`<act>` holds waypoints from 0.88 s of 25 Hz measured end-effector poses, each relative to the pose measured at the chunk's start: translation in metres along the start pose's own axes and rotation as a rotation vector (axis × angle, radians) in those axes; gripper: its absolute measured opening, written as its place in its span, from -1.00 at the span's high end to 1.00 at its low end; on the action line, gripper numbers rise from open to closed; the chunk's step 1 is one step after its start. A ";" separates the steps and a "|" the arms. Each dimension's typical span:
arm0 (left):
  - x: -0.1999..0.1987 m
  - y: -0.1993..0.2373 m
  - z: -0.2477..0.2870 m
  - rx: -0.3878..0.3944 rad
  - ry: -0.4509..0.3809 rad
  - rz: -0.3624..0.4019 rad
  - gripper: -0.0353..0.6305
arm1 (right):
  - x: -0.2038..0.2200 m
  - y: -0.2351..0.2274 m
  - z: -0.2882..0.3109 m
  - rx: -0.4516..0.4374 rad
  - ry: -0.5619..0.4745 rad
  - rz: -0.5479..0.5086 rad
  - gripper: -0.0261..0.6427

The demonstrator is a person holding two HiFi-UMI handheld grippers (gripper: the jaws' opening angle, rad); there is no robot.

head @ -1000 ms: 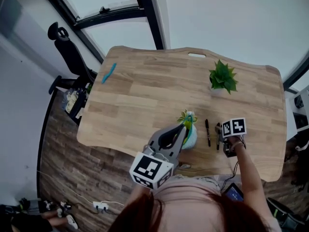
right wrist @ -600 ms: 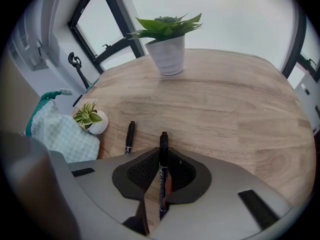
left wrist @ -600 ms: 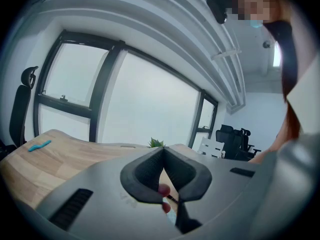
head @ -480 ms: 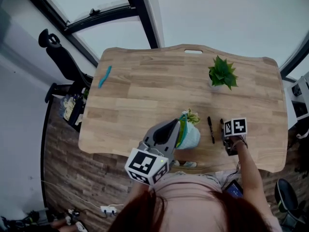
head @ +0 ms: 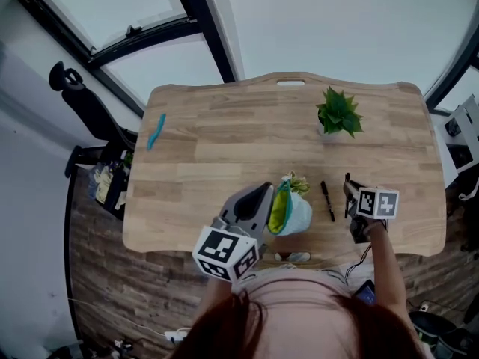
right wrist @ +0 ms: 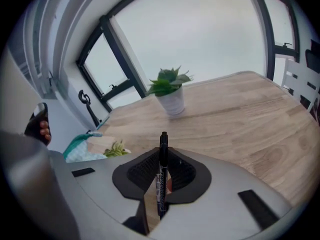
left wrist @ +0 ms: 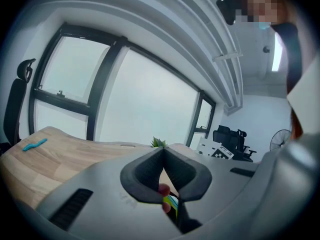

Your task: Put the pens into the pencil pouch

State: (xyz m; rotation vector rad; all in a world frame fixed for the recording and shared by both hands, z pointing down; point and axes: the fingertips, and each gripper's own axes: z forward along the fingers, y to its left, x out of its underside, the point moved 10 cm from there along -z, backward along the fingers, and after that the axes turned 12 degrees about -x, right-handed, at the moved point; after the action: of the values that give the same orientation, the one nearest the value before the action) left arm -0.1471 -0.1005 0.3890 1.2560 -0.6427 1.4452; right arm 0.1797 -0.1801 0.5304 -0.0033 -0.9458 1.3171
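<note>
Left tool [head: 268, 193] [left wrist: 163, 156] has its jaws pressed together, pinching the rim of the pencil pouch [head: 294, 214] [left wrist: 171, 202]. The pouch sits near-centre on the wooden counter [head: 224, 148], mouth open, with its yellow-green lining showing. Right tool [head: 350, 194] [right wrist: 162, 176] is to the right of the pouch. Its jaws have just been closing and are now clamped on a black pen [right wrist: 163, 154] [head: 347, 185], which stands upright between the pads, lifted off the counter. A second black pen [head: 327, 200] lies flat between the pouch and the right tool, touching neither. A potted plant [head: 339, 114] [right wrist: 169, 91] is at far right, a teal item [head: 156, 131] at far left.
</note>
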 end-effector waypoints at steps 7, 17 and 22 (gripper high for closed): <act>0.014 0.018 0.004 -0.001 0.077 -0.041 0.89 | -0.032 0.044 -0.036 -0.155 -0.270 -0.036 0.79; 0.029 0.032 -0.001 -0.013 0.133 -0.074 0.88 | -0.062 0.136 -0.051 -0.516 -0.550 -0.140 0.79; 0.039 0.036 -0.001 0.001 0.171 -0.091 0.88 | -0.061 0.172 -0.041 -0.640 -0.584 -0.256 0.79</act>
State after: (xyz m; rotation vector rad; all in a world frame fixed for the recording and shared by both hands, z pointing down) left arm -0.1762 -0.0961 0.4328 1.1336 -0.4641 1.4583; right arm 0.0675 -0.1569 0.3831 0.0102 -1.7747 0.7365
